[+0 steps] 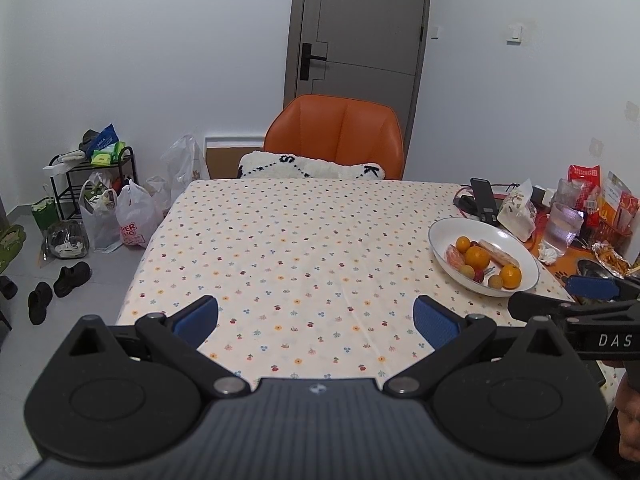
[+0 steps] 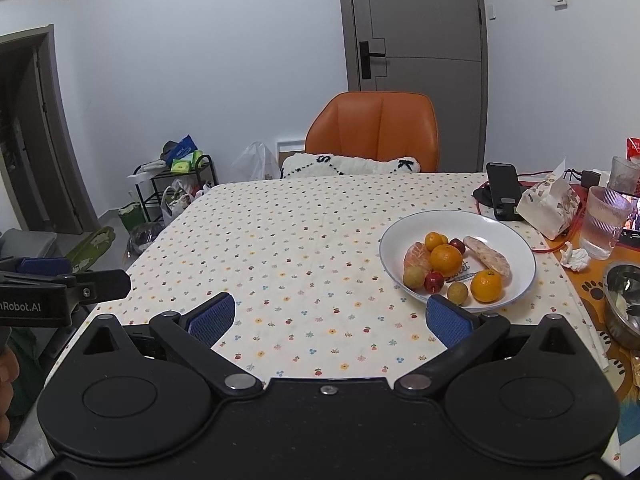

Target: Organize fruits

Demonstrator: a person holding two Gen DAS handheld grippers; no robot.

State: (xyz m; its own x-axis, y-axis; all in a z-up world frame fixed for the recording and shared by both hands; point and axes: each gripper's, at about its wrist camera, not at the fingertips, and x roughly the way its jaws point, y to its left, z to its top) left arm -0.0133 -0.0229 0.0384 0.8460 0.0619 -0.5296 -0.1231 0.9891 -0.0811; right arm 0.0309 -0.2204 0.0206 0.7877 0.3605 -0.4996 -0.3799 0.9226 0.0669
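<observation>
Both grippers apart (fruit seemingly plated)

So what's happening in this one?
A person holds two handheld grippers over a table with a flowered cloth. Both the left gripper and the right gripper are open and hold nothing. The fruit sits untouched in a white bowl ahead of the right gripper: oranges, small red and yellowish fruits, and a peeled citrus. No sorting has visibly started.

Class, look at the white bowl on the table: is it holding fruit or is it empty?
Holding fruit. In the white bowl, three oranges, a peeled segment cluster, small red and tan fruits and an oblong piece lie inside the rim; none sits on the tablecloth.
</observation>
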